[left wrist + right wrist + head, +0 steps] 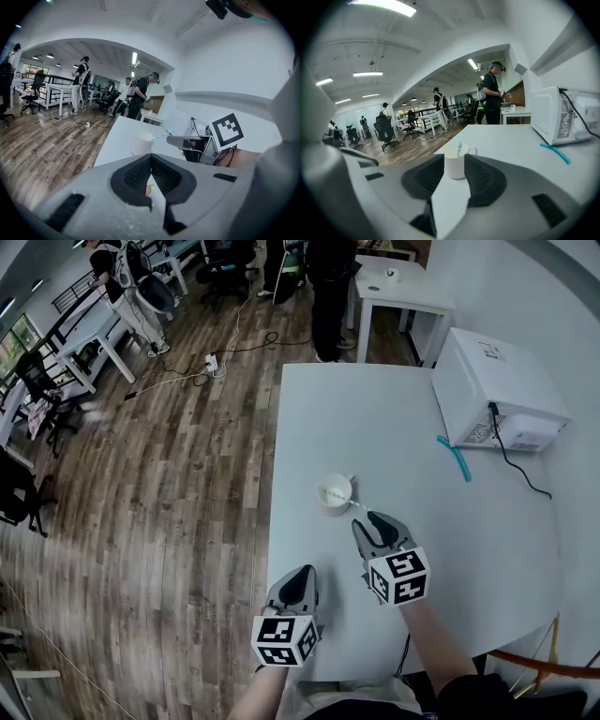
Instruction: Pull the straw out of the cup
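Right gripper (373, 521) jaws stood apart near cup (330, 509); left gripper (302, 573) pinched together, empty. I judged straw (356, 504) light, bendy: pinch protruding end.

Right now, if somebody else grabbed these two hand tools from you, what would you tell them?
Left gripper: shut, holding nothing of the job's, held back near the person.
Right gripper: open and empty, aimed at the cup, just short of it.
Straw: in the cup, leaning toward the right gripper.
Done: nothing yet.
Left: close the right gripper on the straw and draw it out, probably steadying the cup.
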The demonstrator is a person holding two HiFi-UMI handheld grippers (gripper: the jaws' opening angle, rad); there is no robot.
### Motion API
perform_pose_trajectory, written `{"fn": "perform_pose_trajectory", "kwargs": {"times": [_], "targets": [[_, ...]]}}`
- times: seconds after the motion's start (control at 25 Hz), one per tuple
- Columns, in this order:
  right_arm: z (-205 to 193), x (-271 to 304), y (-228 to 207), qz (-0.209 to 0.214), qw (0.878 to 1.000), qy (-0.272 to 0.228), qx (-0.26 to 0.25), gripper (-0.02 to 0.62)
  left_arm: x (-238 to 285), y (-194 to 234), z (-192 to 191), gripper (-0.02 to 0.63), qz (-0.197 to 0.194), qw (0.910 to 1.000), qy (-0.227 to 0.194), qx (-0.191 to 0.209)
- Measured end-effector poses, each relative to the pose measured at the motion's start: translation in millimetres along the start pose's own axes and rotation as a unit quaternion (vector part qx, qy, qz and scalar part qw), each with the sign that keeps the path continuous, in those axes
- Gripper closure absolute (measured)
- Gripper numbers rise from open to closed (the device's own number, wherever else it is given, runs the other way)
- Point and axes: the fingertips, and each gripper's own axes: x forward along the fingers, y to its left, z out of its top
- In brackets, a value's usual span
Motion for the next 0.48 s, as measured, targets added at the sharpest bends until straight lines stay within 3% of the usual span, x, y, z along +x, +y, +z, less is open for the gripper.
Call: {"fn": "perform_pose_trajectory", "kwargs": {"times": [0.48], "targets": [[-2.6,38.2,-10.1,0.000,1.000,0.008,-0.005,0.479,20.5,11.3,-5.6,0.589,0.009,0.9998,0.012,-0.010]]}}
